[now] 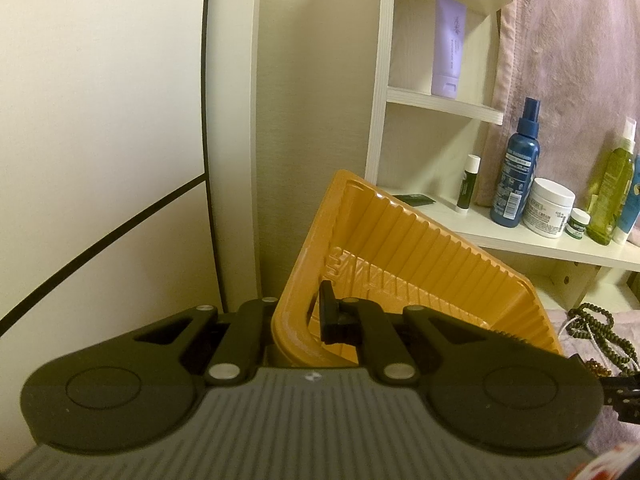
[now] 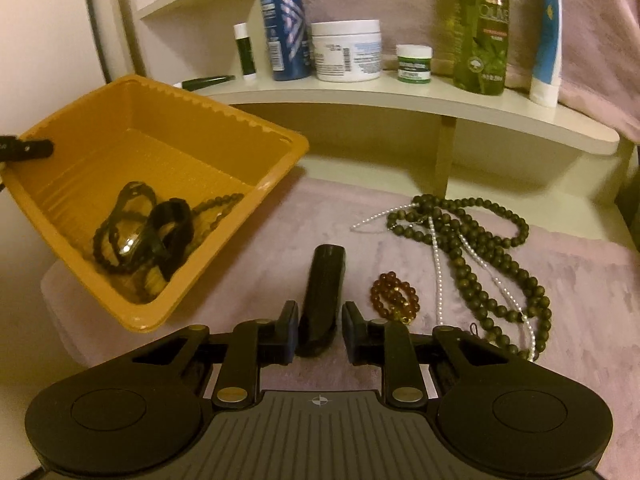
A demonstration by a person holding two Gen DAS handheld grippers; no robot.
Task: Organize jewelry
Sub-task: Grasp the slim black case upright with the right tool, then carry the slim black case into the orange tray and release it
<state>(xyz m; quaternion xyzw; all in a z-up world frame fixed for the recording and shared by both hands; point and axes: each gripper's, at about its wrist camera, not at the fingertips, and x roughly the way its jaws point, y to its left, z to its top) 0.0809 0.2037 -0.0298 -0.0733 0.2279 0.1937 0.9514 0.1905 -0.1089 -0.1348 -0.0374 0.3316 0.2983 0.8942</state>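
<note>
My left gripper (image 1: pixel 298 316) is shut on the rim of an orange plastic tray (image 1: pixel 404 256) and holds it tilted above the pink cloth; its tip shows at the tray's left edge in the right wrist view (image 2: pixel 28 148). The tray (image 2: pixel 100 112) holds black bracelets (image 2: pixel 148 232) and a dark bead string (image 2: pixel 218 206). My right gripper (image 2: pixel 320 336) is open, its jaws on either side of a black oblong object (image 2: pixel 324 292) lying on the cloth. An amber bead bracelet (image 2: pixel 394 298), a dark green bead necklace (image 2: pixel 476 252) and a white pearl string (image 2: pixel 438 276) lie to the right.
A white curved shelf (image 2: pixel 400 96) behind holds a blue spray bottle (image 2: pixel 284 20), a white cream jar (image 2: pixel 346 50), a small green jar (image 2: pixel 414 62), a green bottle (image 2: pixel 480 24) and a lip balm (image 2: pixel 245 52). A purple tube (image 1: pixel 448 44) stands on an upper shelf. A wall is to the left.
</note>
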